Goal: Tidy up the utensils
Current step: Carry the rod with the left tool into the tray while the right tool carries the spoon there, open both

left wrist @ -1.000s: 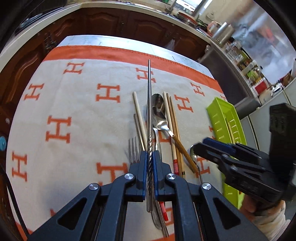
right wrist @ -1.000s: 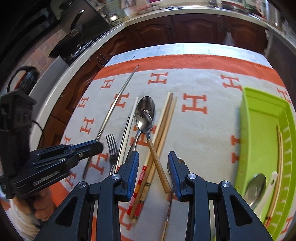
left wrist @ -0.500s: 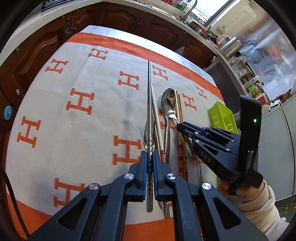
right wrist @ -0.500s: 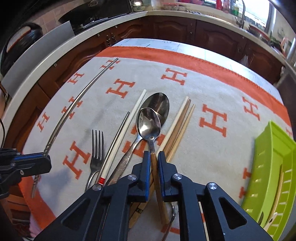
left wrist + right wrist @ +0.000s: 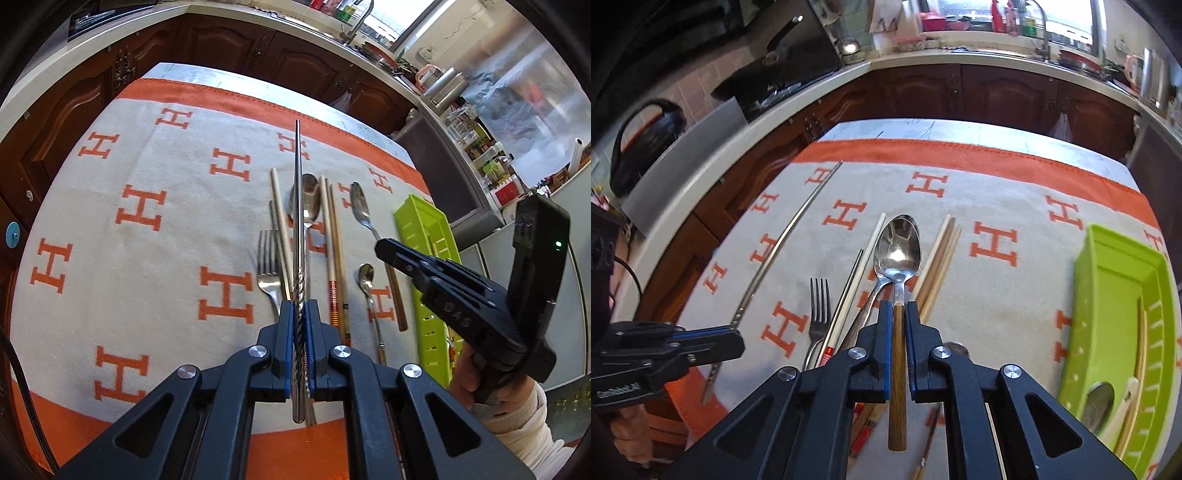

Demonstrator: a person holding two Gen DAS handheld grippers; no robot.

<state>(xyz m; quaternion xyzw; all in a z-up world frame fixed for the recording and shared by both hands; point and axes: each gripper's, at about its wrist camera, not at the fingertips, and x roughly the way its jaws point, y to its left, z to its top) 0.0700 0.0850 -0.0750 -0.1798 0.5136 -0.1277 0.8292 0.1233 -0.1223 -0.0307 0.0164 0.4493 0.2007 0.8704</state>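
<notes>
Left wrist view: a metal chopstick (image 5: 298,236) is being kept clamped in the left gripper (image 5: 298,332), raised above the patterned cloth (image 5: 147,258). Compared with a second ago, the right gripper (image 5: 898,354), then spread over the pile, is being closed on the wooden-handled spoon (image 5: 899,280), now lifted off the cloth. Left of the green tray (image 5: 1115,317), the fork (image 5: 819,310), another spoon (image 5: 308,206) and wooden chopsticks (image 5: 334,258) are being left lying. Bare cloth is being left open between pile and tray.
</notes>
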